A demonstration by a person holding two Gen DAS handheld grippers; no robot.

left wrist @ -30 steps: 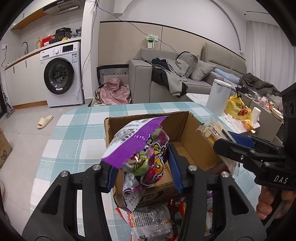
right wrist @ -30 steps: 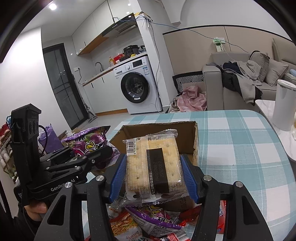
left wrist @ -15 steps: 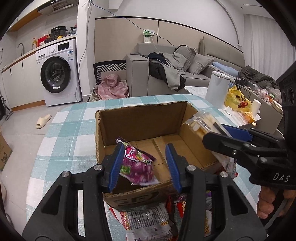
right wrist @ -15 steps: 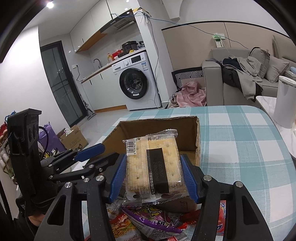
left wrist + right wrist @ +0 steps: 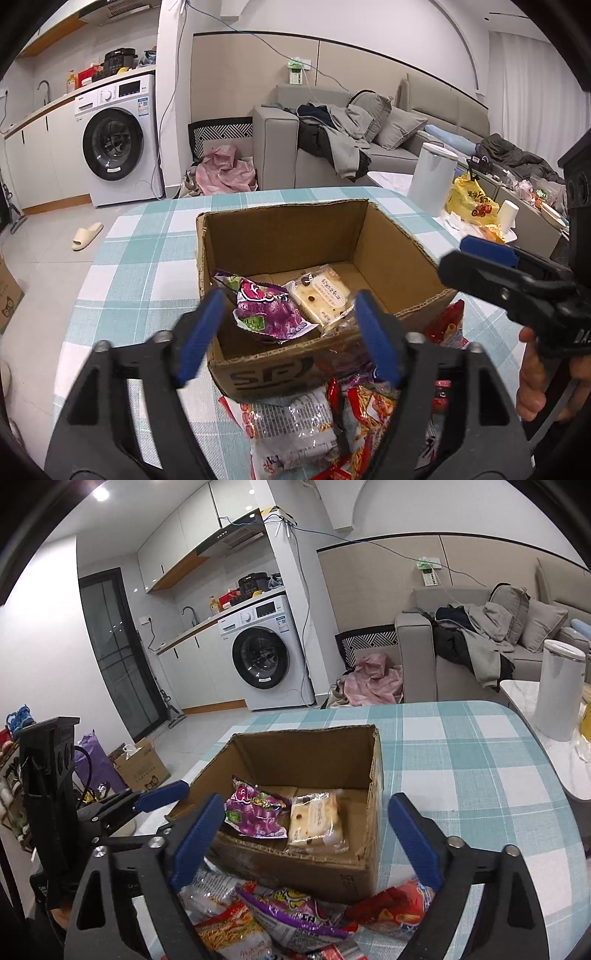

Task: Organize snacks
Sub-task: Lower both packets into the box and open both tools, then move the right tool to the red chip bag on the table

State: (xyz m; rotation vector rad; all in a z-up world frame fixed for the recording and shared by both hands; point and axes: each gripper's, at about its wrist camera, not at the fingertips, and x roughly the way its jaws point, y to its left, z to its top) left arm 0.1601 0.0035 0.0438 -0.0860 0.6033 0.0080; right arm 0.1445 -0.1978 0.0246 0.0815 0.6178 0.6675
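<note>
An open cardboard box (image 5: 284,236) (image 5: 306,749) stands on the checked tablecloth. Inside lie a purple snack bag (image 5: 267,308) (image 5: 255,812) and a clear-wrapped cracker pack (image 5: 323,293) (image 5: 316,818), side by side. My left gripper (image 5: 288,332) is open and empty at the box's near rim. My right gripper (image 5: 306,838) is open and empty, also just short of the near rim; it shows at the right of the left wrist view (image 5: 487,258). A pile of loose snack packets (image 5: 332,417) (image 5: 288,919) lies on the table in front of the box.
The checked table (image 5: 461,760) extends right of and behind the box. A white bin (image 5: 559,686) and a side table with a yellow bag (image 5: 471,201) stand to the right. Sofa, washing machine and floor clutter lie beyond.
Both grippers opened. The purple bag dropped from my left gripper into the box, then the cracker pack dropped from my right gripper beside it. Both grippers pulled back slightly.
</note>
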